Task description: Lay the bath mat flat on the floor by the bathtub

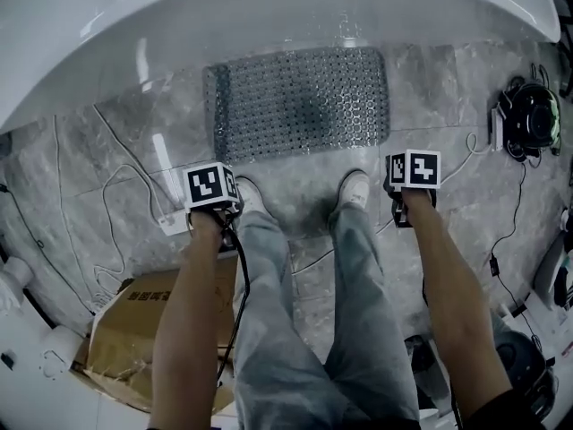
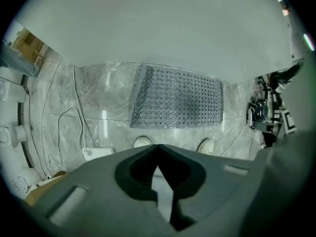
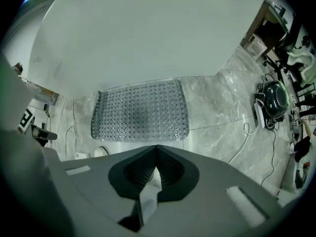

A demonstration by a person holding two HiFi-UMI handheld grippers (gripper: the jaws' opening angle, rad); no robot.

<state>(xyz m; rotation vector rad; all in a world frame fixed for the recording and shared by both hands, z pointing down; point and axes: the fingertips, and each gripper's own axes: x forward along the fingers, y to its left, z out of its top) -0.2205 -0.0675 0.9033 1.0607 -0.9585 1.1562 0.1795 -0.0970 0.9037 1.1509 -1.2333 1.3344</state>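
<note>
Right gripper point(image 3: 157, 149) short of bath mat point(image 3: 140, 111)

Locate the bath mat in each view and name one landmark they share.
Head view: bath mat upper centre, flat on the floor beside the bathtub.
Left gripper view: bath mat at centre, slightly right.
Right gripper view: bath mat at centre, slightly left.
Shared landmark: the white bathtub wall just above the bath mat in all three.
</note>
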